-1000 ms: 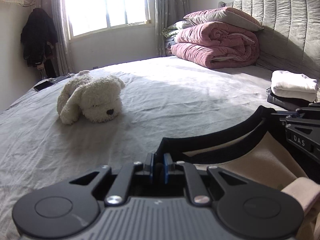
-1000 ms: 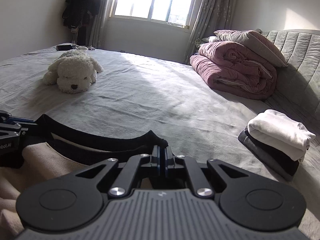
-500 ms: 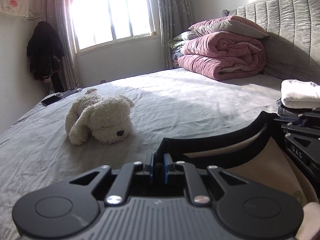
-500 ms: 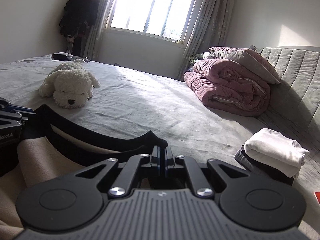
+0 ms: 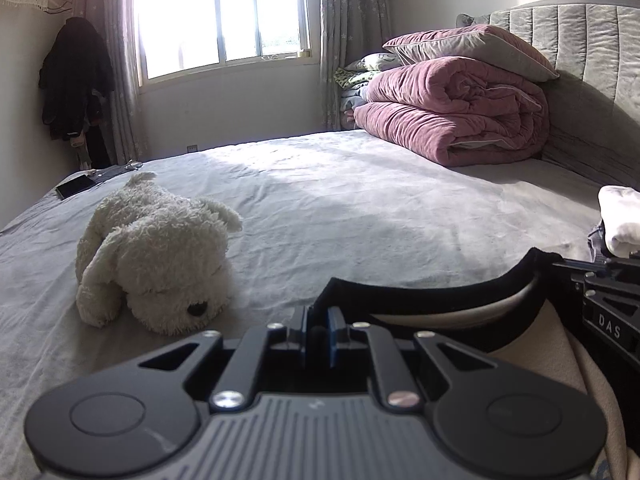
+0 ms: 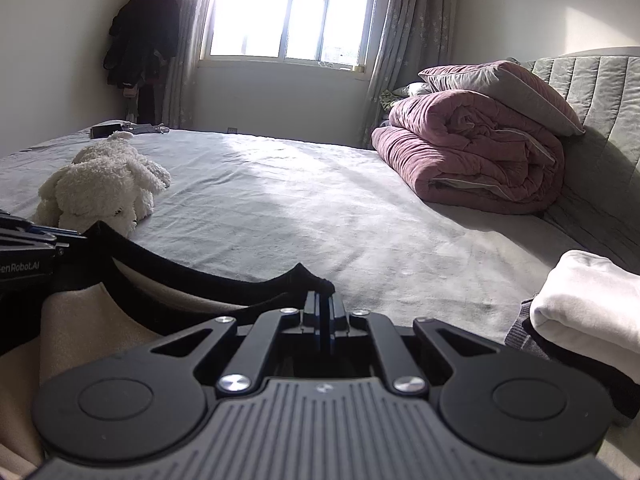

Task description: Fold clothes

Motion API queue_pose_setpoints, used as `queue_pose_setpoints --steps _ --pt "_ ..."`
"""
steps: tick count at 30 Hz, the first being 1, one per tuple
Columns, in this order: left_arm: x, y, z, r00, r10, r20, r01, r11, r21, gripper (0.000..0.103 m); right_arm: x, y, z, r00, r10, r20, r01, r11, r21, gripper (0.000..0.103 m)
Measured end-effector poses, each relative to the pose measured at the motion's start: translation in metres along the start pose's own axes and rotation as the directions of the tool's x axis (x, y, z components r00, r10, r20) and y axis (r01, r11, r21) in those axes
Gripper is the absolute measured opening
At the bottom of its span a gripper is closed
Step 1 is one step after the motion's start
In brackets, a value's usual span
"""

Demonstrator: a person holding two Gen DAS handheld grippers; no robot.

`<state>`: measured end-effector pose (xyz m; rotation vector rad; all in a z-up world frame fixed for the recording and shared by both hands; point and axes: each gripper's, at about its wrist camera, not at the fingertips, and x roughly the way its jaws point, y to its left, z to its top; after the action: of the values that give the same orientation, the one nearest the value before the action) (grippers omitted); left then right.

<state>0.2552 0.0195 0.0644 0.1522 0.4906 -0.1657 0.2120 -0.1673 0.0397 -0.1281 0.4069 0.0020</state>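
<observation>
Evidently the garment [image 5: 532, 356] — beige with a black neckband — is held up over the bed [image 5: 360, 208], stretched between two grippers: the left gripper [image 5: 319, 320] pinches one end of the band, the right gripper [image 6: 323, 312] the other, both clamped on cloth. Likely step: carrying it to be laid flat. Next it must come down smooth onto bare sheet, clear of the toy dog [image 5: 160, 252]. Counted: one garment held, one stack [image 6: 584, 312] of folded clothes, one dog, one quilt [image 5: 452, 116].
</observation>
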Motion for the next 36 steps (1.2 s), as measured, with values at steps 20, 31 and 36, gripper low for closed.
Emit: queue_pose_setpoints --steps 20,31,36 --pt "0.059 0.020 -0.020 0.990 -0.074 -0.120 0.061 0.992 -0.111 0.035 0.065 -0.004 -0.020 0.982 0.102 -0.157 -0.093 0.994 0.064 0.012" --pt "0.006 0.016 -0.009 0.982 -0.123 -0.140 0.104 0.985 -0.140 0.061 0.017 -0.014 -0.002 0.979 0.145 -0.143 -0.124 0.982 0.142 0.036" --pt "-0.022 0.010 -0.016 0.979 -0.131 -0.158 0.111 0.986 -0.128 0.061 -0.010 -0.016 -0.001 0.974 0.161 -0.162 -0.133 0.976 0.172 0.036"
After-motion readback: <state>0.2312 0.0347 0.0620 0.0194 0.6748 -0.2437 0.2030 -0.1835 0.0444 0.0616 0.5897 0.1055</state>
